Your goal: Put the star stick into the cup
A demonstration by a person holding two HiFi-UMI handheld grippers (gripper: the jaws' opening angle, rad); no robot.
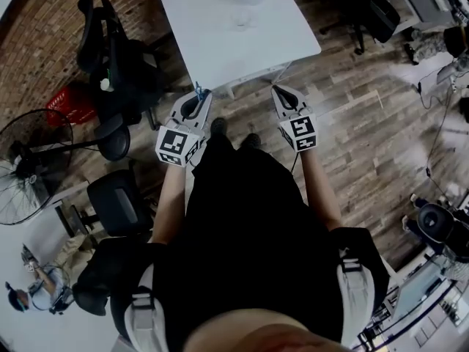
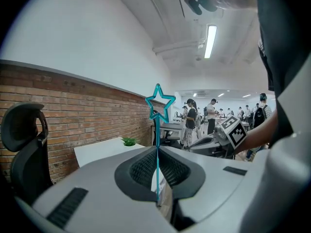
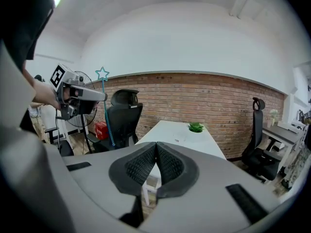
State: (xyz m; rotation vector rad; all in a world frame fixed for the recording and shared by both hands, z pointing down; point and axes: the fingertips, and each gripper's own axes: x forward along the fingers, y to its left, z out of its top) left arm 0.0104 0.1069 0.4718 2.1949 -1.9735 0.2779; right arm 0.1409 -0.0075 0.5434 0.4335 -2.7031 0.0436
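A thin teal star stick (image 2: 157,164) stands upright, clamped low in the left gripper's (image 1: 199,95) closed jaws, its outline star on top. What looks like a clear cup (image 1: 242,17) stands on the white table (image 1: 212,50), well apart from it.

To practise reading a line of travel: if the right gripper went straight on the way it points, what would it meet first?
Probably the white table, dead ahead of the right gripper with nothing between; whether its near edge or top is unclear.
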